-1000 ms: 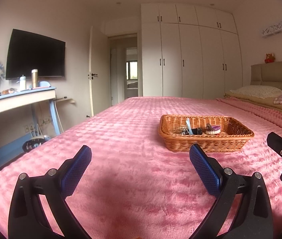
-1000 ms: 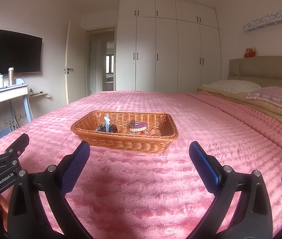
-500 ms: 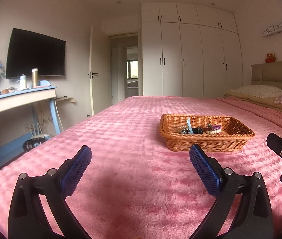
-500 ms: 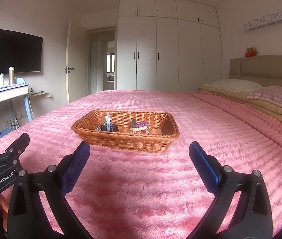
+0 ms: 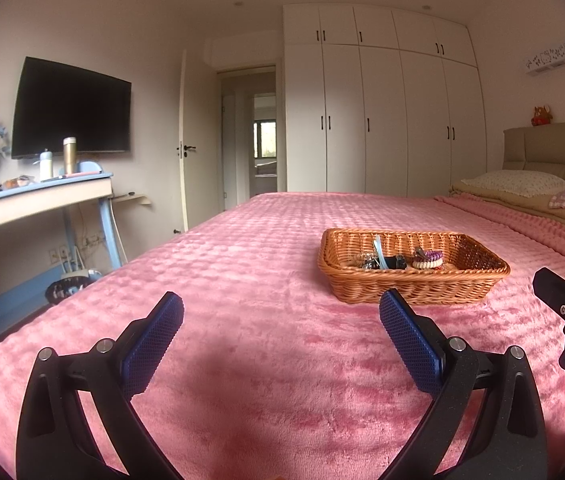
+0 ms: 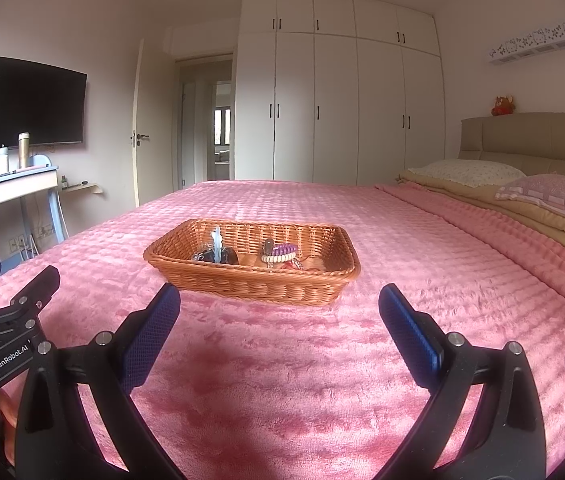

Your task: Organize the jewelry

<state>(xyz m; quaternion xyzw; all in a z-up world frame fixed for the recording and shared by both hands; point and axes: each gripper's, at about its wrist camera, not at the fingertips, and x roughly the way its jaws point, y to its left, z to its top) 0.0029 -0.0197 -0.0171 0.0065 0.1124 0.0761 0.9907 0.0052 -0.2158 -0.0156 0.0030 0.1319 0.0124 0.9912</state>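
A brown wicker basket (image 5: 410, 286) (image 6: 258, 284) sits on the pink bedspread (image 5: 266, 280) (image 6: 422, 248). Inside it lie a purple and cream coiled hair tie (image 5: 428, 260) (image 6: 280, 253), dark small pieces (image 5: 390, 263) (image 6: 218, 257) and a pale blue clip (image 5: 379, 249) (image 6: 216, 240). My left gripper (image 5: 280, 328) is open and empty, low over the bed, short and left of the basket. My right gripper (image 6: 280, 320) is open and empty, just short of the basket's near wall. Each gripper's body shows at the edge of the other's view.
Pillows (image 6: 470, 172) and a headboard (image 6: 530, 136) lie to the right. A desk (image 5: 38, 200) with bottles and a vase stands left under a wall television (image 5: 70, 108). White wardrobes (image 5: 382, 116) and an open door (image 5: 260, 132) are at the back.
Both views have shifted very slightly; the basket sits marginally higher in the frames. Both grippers stay open and empty.
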